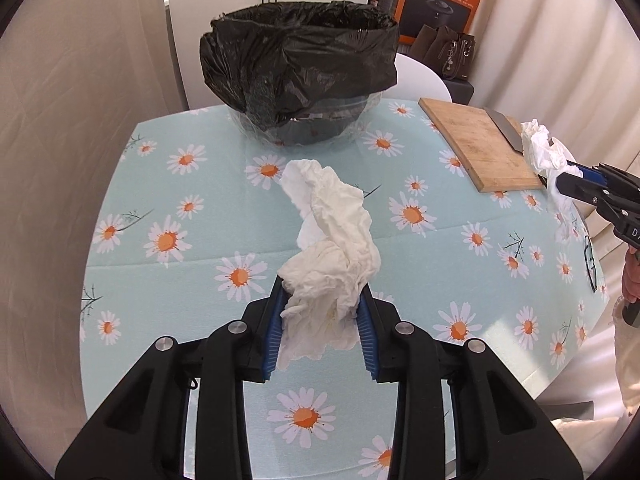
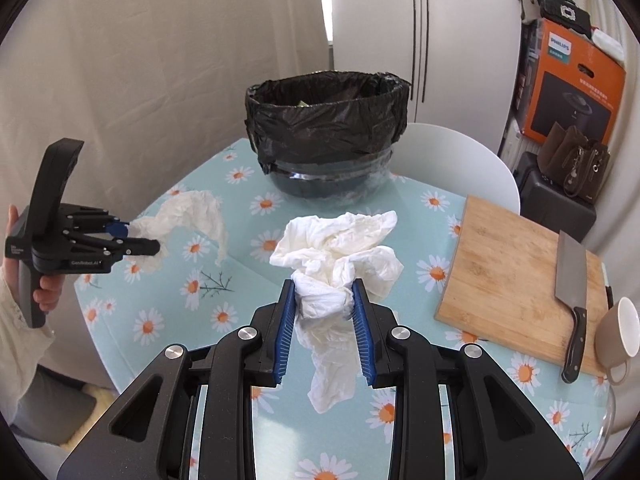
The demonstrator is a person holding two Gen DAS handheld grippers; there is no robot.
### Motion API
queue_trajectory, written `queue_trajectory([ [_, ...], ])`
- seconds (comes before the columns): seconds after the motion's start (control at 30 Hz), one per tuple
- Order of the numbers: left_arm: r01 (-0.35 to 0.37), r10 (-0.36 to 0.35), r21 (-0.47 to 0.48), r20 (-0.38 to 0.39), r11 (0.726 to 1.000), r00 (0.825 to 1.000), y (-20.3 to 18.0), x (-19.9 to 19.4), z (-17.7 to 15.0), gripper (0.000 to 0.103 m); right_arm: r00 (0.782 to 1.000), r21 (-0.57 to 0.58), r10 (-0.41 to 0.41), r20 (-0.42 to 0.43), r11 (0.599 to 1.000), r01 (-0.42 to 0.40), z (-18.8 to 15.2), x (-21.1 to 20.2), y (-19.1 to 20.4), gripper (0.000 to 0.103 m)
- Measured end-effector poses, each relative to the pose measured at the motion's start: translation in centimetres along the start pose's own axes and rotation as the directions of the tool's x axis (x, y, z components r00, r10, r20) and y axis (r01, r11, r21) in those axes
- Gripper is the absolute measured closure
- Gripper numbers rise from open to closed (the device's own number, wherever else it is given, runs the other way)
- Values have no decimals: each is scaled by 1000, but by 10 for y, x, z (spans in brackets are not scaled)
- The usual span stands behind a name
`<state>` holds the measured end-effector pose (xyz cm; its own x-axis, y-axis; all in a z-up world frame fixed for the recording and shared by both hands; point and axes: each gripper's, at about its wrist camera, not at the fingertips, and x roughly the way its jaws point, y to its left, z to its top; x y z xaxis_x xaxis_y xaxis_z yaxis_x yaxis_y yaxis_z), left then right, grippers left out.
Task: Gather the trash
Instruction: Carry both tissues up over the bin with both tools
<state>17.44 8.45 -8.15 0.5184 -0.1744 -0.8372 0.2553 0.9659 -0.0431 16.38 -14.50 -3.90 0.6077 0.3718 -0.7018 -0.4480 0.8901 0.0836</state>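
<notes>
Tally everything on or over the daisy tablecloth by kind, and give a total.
Crumpled white tissues: 2, one in the left gripper, one in the right gripper
Bins lined with a black bag: 1
Wooden cutting boards: 1
Cleavers: 1
Cups: 1
Total: 6

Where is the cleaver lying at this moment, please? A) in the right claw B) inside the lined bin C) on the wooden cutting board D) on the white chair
C: the cleaver lies flat on the wooden cutting board, beside the cup, apart from both claws.
</notes>
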Motion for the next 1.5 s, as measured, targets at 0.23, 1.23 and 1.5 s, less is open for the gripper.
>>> queue_trajectory([
  [0.23,-58,56,23,56,998,997,-8,-40,5,69,997,-24,24,70,999,-23,14,-25,5,77],
  [1.23,-91,29,179,322,980,946,-23,-120,116,68,970,-147,33,239,989,3,118,-45,0,77],
  [1.5,-56,-15,196,345,979,939,-4,-109,163,68,955,-140,55,290,990,-15,153,-34,1,77],
])
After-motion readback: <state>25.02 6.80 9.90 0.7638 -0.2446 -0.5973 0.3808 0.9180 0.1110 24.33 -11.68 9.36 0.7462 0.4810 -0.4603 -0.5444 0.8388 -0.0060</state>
